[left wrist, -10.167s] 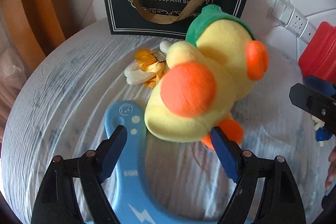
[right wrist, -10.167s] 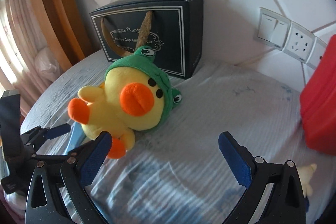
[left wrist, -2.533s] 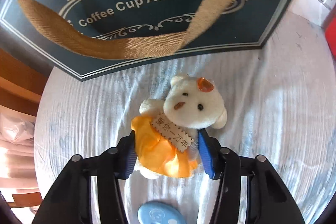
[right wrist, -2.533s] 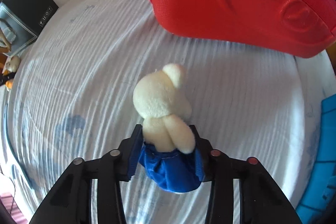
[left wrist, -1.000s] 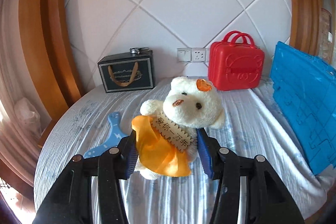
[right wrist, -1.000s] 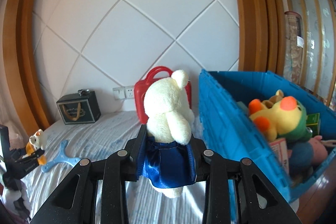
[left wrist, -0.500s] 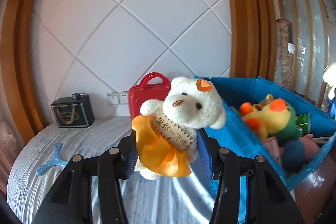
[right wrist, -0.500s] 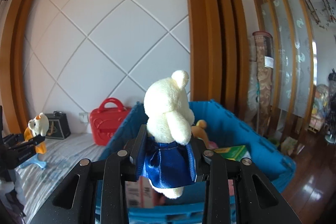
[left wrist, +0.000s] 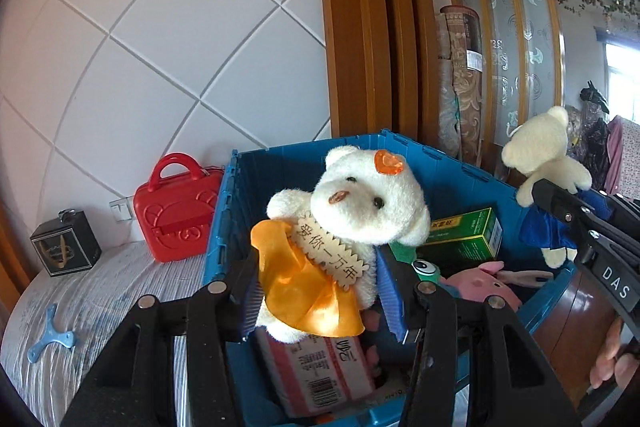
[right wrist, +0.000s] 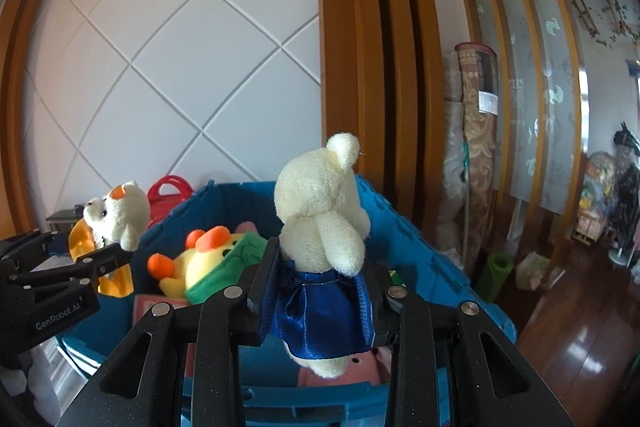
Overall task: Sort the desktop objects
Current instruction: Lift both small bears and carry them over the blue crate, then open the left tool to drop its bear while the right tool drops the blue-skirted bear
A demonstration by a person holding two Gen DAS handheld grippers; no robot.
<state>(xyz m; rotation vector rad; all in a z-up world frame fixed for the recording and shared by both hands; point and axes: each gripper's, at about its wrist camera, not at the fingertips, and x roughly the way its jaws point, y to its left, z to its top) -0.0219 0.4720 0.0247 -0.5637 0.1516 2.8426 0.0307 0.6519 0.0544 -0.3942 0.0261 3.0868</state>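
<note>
The left gripper [left wrist: 316, 303] pinches a white teddy bear in an orange dress [left wrist: 340, 227] around its middle. The blue pads press into the dress from both sides. This bear faces the camera and has a little orange heart on its head and a wooden tag with writing across its chest. It hangs in the air over the big blue bin [left wrist: 288, 163], with nothing under its feet but the things in the bin.

The right gripper [right wrist: 316, 299] squeezes a cream teddy bear in a shiny blue skirt [right wrist: 320, 227] at the waist. Here we see the bear's back (one round ear sticks up at 12 o'clock). It is also up in the air above the bin, whose rim [right wrist: 420, 239] shows behind it.

In the right wrist view, the orange bear sits at 9 o'clock, held by the other black gripper. In the left wrist view, the blue-skirt bear is at 3 o'clock, near the far side of the bin.

Inside the bin are a yellow duck with a green frog hood [right wrist: 208, 259], a green box [left wrist: 464, 239], a pink soft toy [left wrist: 480, 283] and a pink and white box [left wrist: 320, 371] right under the orange bear.

At 9 o'clock in the left view, a red case [left wrist: 176, 215] and a small black gift bag [left wrist: 66, 249] stand on the striped cloth [left wrist: 104, 291] by the wall. A light blue flat toy [left wrist: 50, 335] lies at 8 o'clock.
</note>
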